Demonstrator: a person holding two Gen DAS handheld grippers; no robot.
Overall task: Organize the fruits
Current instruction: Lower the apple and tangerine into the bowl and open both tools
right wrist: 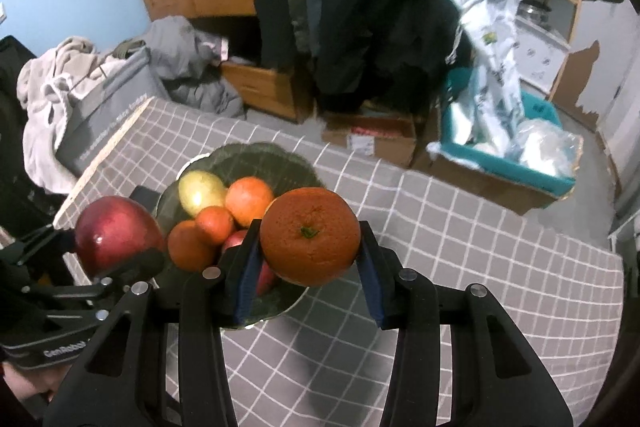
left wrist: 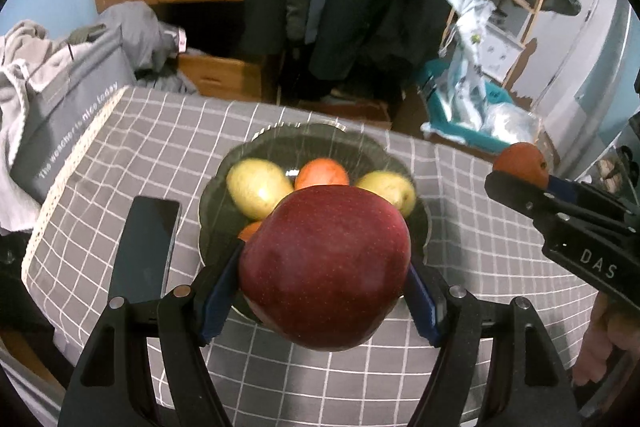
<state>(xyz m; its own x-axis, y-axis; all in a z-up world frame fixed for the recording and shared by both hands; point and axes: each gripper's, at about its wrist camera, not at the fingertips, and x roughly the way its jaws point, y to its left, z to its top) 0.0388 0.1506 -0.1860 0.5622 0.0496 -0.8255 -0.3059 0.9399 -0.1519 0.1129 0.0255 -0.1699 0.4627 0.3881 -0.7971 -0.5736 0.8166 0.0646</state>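
Observation:
My left gripper (left wrist: 324,291) is shut on a big red apple (left wrist: 325,265) and holds it above the near rim of a dark glass fruit bowl (left wrist: 248,143). The bowl holds yellow pears (left wrist: 258,187) and oranges (left wrist: 322,173). My right gripper (right wrist: 310,267) is shut on an orange (right wrist: 310,235), held above the near right rim of the bowl (right wrist: 256,155). The left gripper with its apple (right wrist: 116,235) shows at the left of the right wrist view. The right gripper with its orange (left wrist: 522,163) shows at the right of the left wrist view.
A black phone (left wrist: 146,247) lies on the grey checked tablecloth (left wrist: 460,227) left of the bowl. A grey bag (left wrist: 68,119) stands past the table's left edge. Boxes and a teal bin (right wrist: 508,155) stand on the floor beyond the table.

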